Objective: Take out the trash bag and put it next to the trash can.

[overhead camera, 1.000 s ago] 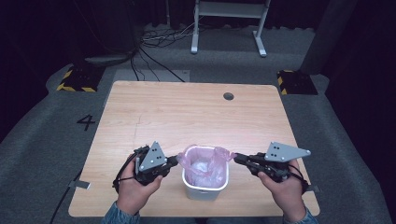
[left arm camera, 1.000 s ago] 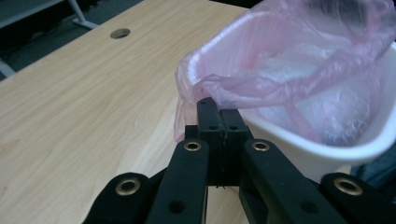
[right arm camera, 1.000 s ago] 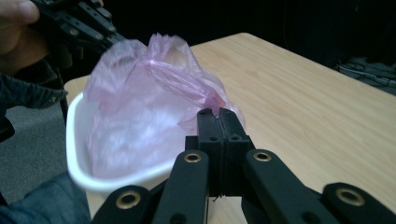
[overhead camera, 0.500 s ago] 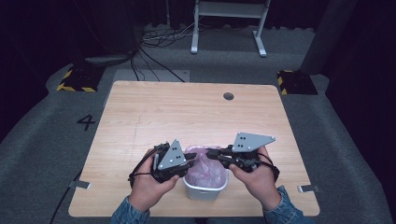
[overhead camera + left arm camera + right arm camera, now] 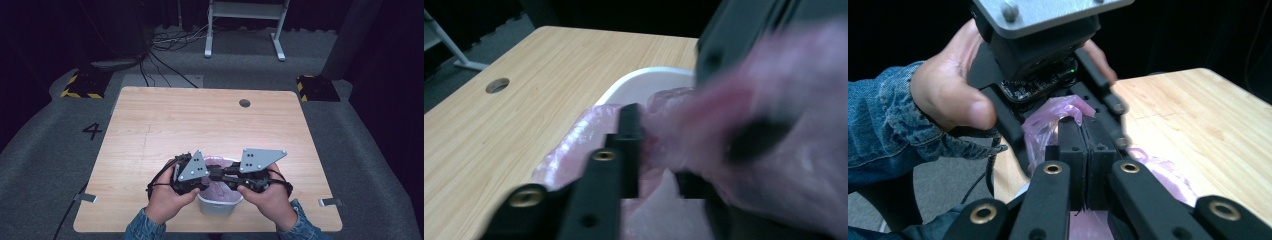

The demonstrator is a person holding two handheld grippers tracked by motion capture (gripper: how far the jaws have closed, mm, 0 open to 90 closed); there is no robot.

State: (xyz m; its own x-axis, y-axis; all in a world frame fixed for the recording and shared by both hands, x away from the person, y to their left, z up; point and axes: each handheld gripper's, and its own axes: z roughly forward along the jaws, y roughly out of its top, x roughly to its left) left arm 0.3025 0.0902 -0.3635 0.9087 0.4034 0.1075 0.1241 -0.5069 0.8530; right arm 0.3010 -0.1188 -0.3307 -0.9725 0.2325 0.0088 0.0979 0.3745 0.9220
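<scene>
A light wooden table [image 5: 165,125] with a round cable hole [image 5: 244,103] is carrying a small white bin [image 5: 220,205], lined with pink plastic, near its front edge.

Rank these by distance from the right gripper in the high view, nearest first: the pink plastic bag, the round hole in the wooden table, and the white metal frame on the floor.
1. Pink plastic bag: at the right gripper, in the white bin.
2. Round hole: near the table's far edge.
3. White metal frame: on the floor beyond the table.

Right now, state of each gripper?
Left gripper: over the white bin, at the pink bag; open or shut cannot be told.
Right gripper: shut on the pink bag.
</scene>
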